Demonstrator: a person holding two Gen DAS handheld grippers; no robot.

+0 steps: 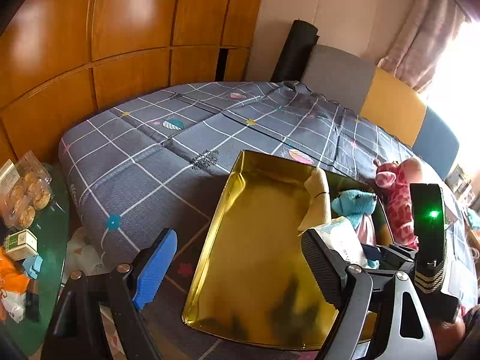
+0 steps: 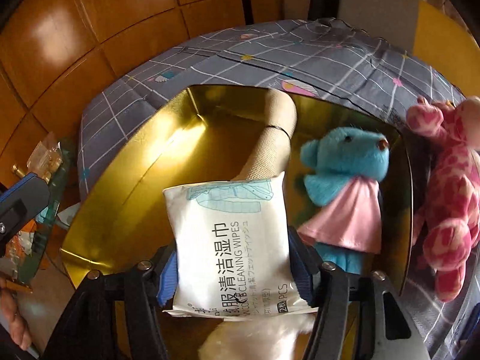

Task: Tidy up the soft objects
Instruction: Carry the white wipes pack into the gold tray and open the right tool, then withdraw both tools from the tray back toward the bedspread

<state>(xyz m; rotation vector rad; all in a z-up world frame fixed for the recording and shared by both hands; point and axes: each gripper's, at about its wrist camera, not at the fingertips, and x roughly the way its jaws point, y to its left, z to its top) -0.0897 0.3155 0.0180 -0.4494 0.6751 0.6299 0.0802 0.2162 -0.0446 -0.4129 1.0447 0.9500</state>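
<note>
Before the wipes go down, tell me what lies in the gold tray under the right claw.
The wipes pack sits between the right claw's pads, over the gold tray. A beige roll lies just beyond it and a blue teddy beside it. The bare tray floor on the other side looks free, so nothing visible blocks that spot.

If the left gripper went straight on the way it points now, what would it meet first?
Most likely the bare gold floor of the gold tray, ahead between the fingers of the open left gripper; nothing seems to lie in between, though depth is unclear.
</note>
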